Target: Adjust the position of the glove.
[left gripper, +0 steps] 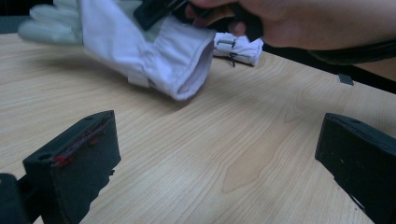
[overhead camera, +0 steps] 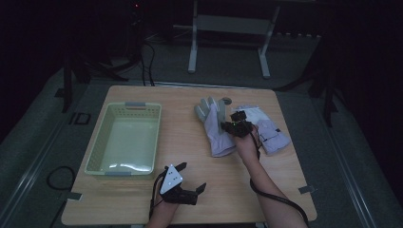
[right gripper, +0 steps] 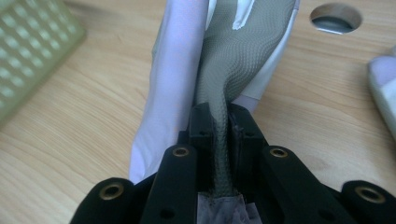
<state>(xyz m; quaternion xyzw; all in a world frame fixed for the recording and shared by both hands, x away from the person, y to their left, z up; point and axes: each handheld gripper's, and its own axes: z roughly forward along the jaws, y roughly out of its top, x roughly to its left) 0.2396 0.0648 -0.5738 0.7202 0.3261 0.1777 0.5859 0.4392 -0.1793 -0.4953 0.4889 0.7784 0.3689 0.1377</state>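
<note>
The glove is pale lilac-white cloth with a grey, finely ribbed palm and a loose open cuff. It lies right of the worktop's middle, fingers toward the far edge and cuff toward the near edge. The right gripper has its jaws clamped tight on a fold of the grey palm fabric, which bunches into a narrow ridge between them in the right gripper view. In the left gripper view the cuff end looks raised off the wood, though blur makes that hard to judge.

A second glove lies just beyond the hand toward the right edge, partly hidden. The left gripper rests near the near edge, jaws spread wide with nothing between them. A green basket sits toward the left edge.
</note>
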